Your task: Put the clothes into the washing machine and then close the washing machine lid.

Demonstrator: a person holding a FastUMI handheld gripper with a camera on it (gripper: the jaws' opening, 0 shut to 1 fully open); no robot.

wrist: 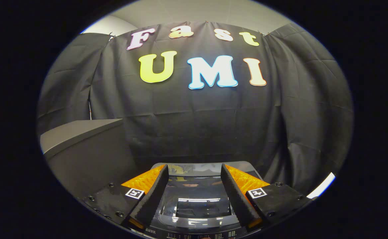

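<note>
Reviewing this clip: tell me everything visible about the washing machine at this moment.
The washing machine is a dark top-loader seen from above, lying below and between the fingers of the gripper. Its glossy, glass-like lid appears to lie flat and closed, mirroring ceiling lights. A control strip with small markings runs along the near edge. The fingers are spread apart and seem to hover above it, gripping nothing. A grey cabinet stands beside it.

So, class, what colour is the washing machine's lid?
Glossy dark grey to black, seen in the gripper view: washing machine lid below the open gripper.
</note>
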